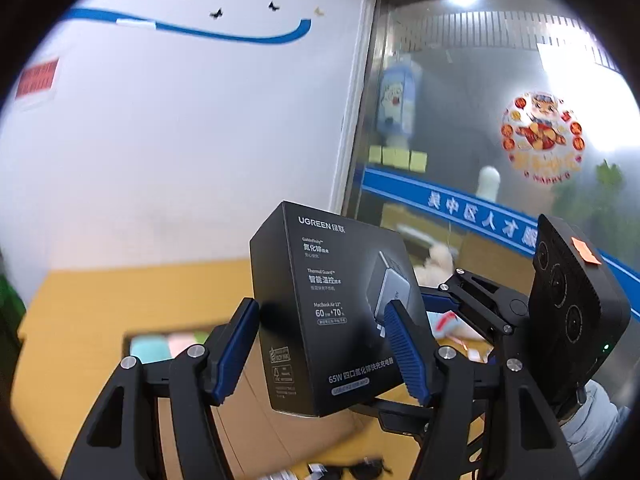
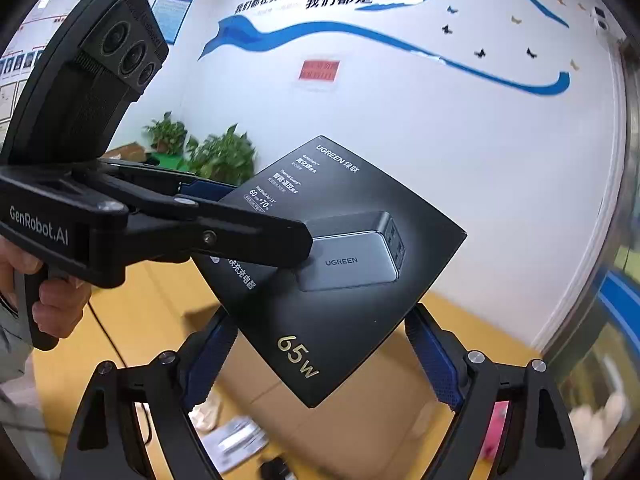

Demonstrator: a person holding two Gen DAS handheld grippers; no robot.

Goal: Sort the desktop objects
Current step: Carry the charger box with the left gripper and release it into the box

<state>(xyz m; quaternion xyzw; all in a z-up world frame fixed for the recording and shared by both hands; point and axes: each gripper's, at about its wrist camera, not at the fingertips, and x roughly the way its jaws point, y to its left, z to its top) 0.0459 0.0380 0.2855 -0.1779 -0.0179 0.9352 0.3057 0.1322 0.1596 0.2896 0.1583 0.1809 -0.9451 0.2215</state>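
Box: a black charger box [image 1: 332,308] held up in the air above the yellow desk [image 1: 80,320], not resting on anything.
Left gripper: my left gripper [image 1: 324,348] pinches the box across its narrow sides, one blue pad [image 1: 236,352] on each side, near the bottom end.
Right gripper: my right gripper [image 2: 320,356] is spread wide, and the box's lower corner hangs between its fingers; I cannot tell whether either pad touches it.
Box direction: in the left view its long axis runs upward and away from my left gripper, tilted slightly; from my right gripper it sits just ahead, turned like a diamond.
Nearer hand: the left, which carries it.
Judgement: a hand-over looks likely; my right fingers would need to press inward on the corner's two edges.
Below: a cardboard carton [image 2: 360,412] and small blurred items lie on the desk.
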